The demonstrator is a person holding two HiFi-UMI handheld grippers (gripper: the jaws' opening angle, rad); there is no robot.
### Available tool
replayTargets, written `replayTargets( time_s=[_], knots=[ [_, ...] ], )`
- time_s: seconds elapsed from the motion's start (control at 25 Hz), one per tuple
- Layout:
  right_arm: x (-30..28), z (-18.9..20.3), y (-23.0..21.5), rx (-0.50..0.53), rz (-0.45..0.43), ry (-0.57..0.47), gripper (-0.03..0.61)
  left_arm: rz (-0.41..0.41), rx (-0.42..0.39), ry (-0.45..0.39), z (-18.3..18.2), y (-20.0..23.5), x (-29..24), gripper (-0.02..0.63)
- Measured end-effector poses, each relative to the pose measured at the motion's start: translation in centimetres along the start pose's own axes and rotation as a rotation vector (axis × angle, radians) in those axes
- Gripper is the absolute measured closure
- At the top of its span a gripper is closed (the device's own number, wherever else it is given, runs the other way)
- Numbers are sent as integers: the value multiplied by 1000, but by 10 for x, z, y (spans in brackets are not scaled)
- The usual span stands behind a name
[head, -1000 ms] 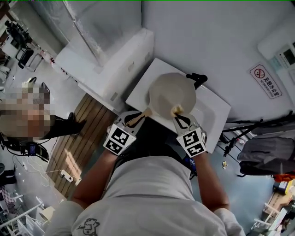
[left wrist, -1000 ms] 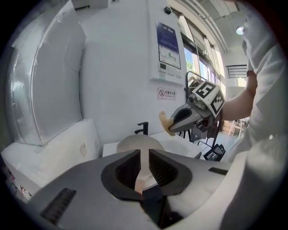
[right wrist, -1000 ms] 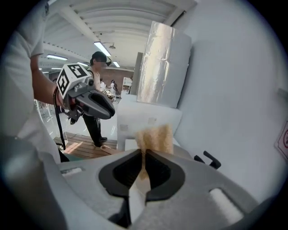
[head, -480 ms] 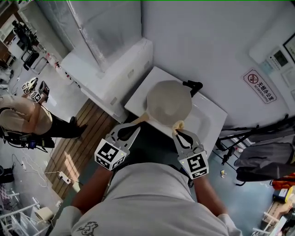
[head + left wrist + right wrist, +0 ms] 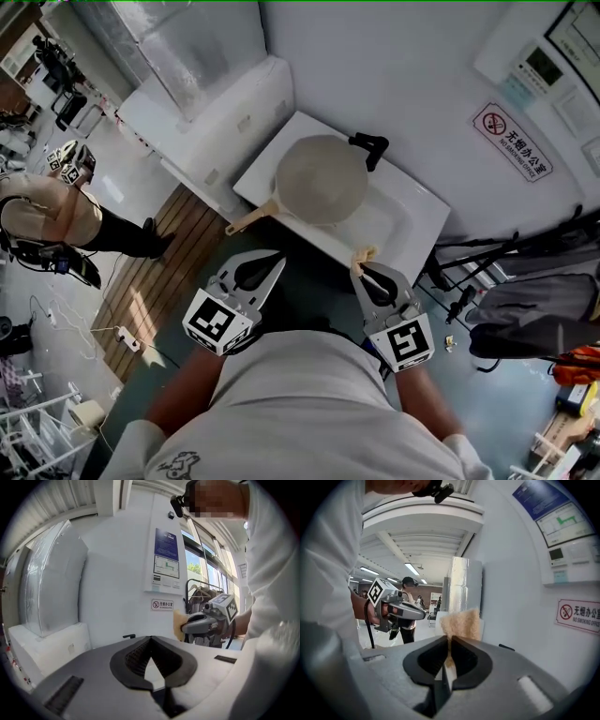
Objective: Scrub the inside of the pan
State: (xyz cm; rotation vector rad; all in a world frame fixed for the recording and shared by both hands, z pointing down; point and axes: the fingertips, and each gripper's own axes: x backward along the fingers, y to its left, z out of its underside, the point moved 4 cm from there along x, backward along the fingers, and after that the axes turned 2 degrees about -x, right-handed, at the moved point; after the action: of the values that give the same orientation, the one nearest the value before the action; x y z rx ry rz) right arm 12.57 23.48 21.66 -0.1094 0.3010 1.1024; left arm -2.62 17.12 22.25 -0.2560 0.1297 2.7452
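right gripper pinching sponge, left gripper closed

My left hand-held gripper was shut tight, nothing between its jaws. My right hand-held gripper pinched a sponge. Both bare forearms reached forward, side by side, well apart.

A: Your left hand-held gripper and right hand-held gripper are grey shells with black-lined jaws. Each carries a white cube of black square markers.

B: You wear a white short-sleeved T-shirt with a small dark print. A black cable trails from each.
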Motion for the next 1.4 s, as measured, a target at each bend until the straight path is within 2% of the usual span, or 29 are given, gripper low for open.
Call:
replayTargets(
  time_s=[0.08, 0.32, 0.64, 0.92, 1.4],
  knots=[
    [24, 8, 4, -13, -13, -12, 555, -31, -13, -3, -1, -19, 4, 615],
    [74, 24, 23, -35, -54, -18, 555, -78, 18, -12, -6, -65, 32, 615],
    [108, 18, 50, -43, -30, -46, 555, -15, -3, -21, -9, -104, 66, 615],
    [119, 7, 94, -59, 23, -60, 555, 41, 0, -35, -9, -104, 113, 615],
    [102, -6, 209, -40, 63, -66, 555, 90, 7, -74, 12, -80, 249, 615]
  ],
)
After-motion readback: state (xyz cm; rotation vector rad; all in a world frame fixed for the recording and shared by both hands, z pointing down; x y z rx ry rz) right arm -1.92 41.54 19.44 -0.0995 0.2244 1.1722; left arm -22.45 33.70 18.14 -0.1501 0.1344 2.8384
